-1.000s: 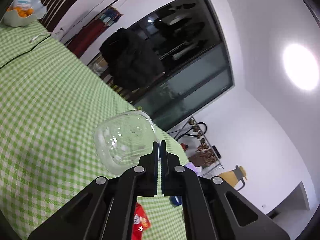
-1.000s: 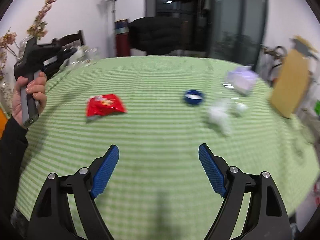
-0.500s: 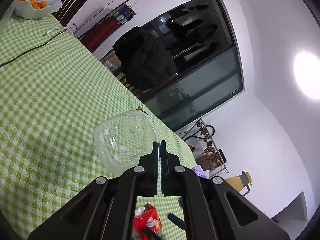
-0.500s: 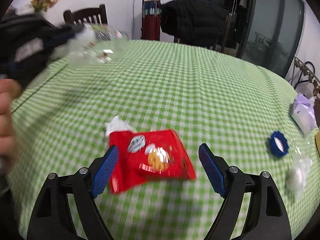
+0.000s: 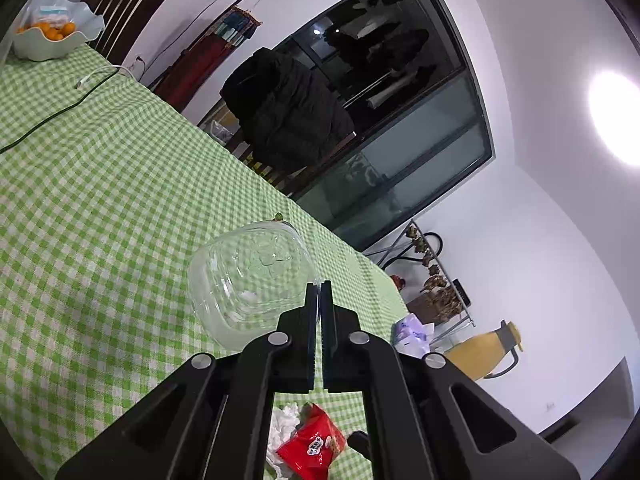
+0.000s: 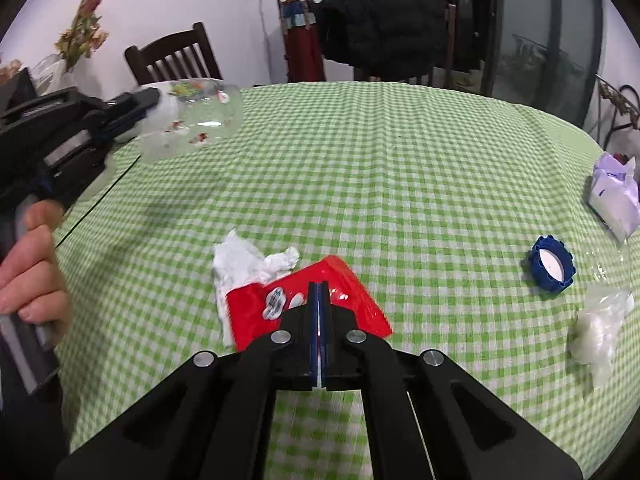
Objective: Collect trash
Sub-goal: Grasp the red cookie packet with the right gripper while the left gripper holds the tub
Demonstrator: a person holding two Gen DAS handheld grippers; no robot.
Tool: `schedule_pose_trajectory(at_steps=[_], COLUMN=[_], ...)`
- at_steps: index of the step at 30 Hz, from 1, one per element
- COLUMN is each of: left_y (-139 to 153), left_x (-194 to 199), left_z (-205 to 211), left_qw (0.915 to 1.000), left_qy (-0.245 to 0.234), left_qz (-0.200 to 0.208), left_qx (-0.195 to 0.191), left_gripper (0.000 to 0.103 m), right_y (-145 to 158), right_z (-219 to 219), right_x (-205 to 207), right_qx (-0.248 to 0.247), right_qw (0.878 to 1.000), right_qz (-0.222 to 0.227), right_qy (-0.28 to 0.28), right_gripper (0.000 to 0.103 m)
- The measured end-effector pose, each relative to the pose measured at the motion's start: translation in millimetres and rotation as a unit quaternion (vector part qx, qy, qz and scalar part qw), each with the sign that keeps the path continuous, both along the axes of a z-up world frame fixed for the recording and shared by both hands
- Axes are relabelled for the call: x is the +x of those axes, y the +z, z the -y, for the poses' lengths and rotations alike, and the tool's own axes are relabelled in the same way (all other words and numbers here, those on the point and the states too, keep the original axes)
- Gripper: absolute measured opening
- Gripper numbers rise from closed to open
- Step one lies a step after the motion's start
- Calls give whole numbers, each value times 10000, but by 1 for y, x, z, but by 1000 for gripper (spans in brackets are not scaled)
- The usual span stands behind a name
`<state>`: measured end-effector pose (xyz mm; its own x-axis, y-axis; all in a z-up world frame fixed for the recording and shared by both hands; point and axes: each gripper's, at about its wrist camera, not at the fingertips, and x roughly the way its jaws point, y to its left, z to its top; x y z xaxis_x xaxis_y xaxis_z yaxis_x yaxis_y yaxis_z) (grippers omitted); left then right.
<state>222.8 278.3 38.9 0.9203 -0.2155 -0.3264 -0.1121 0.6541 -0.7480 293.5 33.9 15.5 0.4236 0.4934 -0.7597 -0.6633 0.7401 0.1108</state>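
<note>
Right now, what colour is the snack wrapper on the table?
Red, with white markings; the snack wrapper shows best in the right wrist view.

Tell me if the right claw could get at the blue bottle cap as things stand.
Probably not yet: the right claw has just closed on the red wrapper. The way across the tablecloth to the blue cap looks open.

On the table point(image 6: 400, 160), a wrapper point(image 6: 304, 304) is laid over a tissue point(image 6: 240, 264) (cap point(image 6: 552, 268) well right).
</note>
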Motion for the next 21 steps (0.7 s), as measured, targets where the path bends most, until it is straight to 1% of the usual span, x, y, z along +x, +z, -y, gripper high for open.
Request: schedule_pose_trajectory(at_steps=[1,2,3,7,10,11,13,14,16,19,21], left_y=[0,-1,-1,-4,-4,-5,-8,-10,-12,-13,-13], left_x=[1,2,3,6,6,7,9,10,12,14,14], left_z=[1,2,3,5,6,6,5,3,2,2,3], left_qw=[10000,10000,10000,9999,9998,9998,9997,9997,9995,9993,9992], left_qy=[0,7,10,3,17,22,43,39,56,57,53], left_qz=[-12,-23,-44,-83,-114,-144,-195,-210,-270,-315,-318], left_qx=[22,45,75,111,130,128,107,105,131,188,217], left_gripper=[0,0,0,0,0,0,0,0,0,0,0], right_y=[-1,-3,-4,-16,-33,-39,-41,-42,-43,-44,-44], right_z=[-2,-4,-3,-21,-34,-35,-33,-29,-20,-13,-4], right_x=[-1,-1,-2,7,10,10,9,10,7,-6,-14], right_qx=[-46,-74,-21,64,-294,-376,-246,-172,-103,-292,-356], right_qw=[10000,9999,9997,9999,9996,9993,9996,9998,9997,9989,9986], right_qz=[10,77,156,-40,-37,33,62,-24,-152,-19,25], right_qy=[11,-94,-187,-87,42,63,127,135,187,370,397], right_gripper=[28,74,85,85,85,85,85,85,82,73,68])
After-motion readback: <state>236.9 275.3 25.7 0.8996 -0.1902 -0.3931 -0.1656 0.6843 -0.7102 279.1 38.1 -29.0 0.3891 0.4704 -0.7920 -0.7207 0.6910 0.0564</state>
